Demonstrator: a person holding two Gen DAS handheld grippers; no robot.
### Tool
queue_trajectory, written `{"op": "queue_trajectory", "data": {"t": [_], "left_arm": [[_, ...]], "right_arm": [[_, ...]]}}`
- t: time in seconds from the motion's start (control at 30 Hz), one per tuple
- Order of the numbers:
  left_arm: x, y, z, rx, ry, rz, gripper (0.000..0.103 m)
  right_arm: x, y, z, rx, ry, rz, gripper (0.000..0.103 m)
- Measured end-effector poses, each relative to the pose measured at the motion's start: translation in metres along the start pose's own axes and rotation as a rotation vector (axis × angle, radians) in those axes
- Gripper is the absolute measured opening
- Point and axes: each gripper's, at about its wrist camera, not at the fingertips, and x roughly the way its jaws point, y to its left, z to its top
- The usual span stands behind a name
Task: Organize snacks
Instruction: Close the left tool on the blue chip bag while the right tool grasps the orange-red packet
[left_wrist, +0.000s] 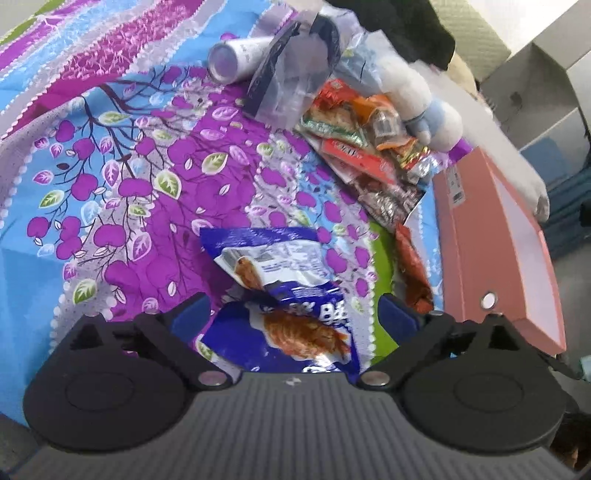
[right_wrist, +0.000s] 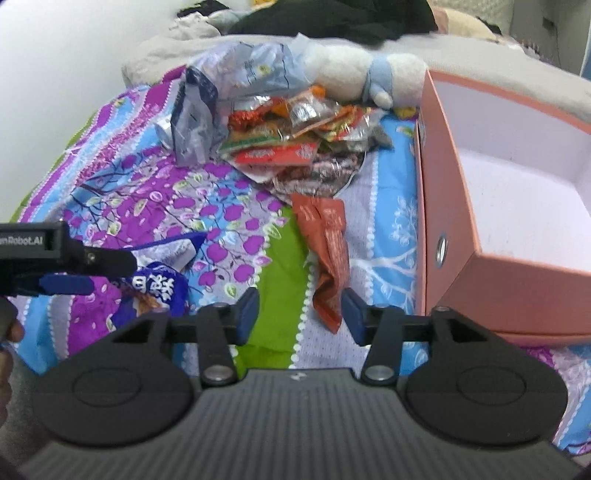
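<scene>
Left wrist view: my left gripper (left_wrist: 295, 314) stands wide apart, pressing nothing; the blue snack packet (left_wrist: 280, 295) lies on the bedspread (left_wrist: 110, 166) between its fingers.

Right wrist view: my right gripper (right_wrist: 301, 314) is half apart and empty; the brown snack pouch (right_wrist: 328, 254) lies just ahead, the empty pink box (right_wrist: 517, 192) to its right.

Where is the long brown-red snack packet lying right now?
The brown-red packet lies on the bedspread just left of the pink box, below the snack pile, its lower end between the right gripper fingers.
</scene>
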Motion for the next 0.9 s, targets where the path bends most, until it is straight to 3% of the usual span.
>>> {"op": "queue_trajectory", "data": {"t": [0.23, 0.47, 0.7, 0.9], "left_arm": [[0.011, -0.018, 0.001, 0.077, -0.021, 0.011, 0.095], [0.031, -0.02, 0.005, 0.128, -0.023, 0.083, 0.082], [0.049, -0.022, 0.009, 0.173, 0.003, 0.11, 0.082], [0.057, -0.017, 0.011, 0.141, 0.016, 0.084, 0.081]], "right_arm": [[0.01, 0.001, 0.008, -0.02, -0.004, -0.009, 0.051], [0.035, -0.001, 0.016, -0.039, 0.017, -0.037, 0.051], [0.066, -0.003, 0.023, -0.067, 0.035, -0.074, 0.05], [0.092, 0.0, 0.025, -0.103, 0.052, -0.093, 0.05]]}}
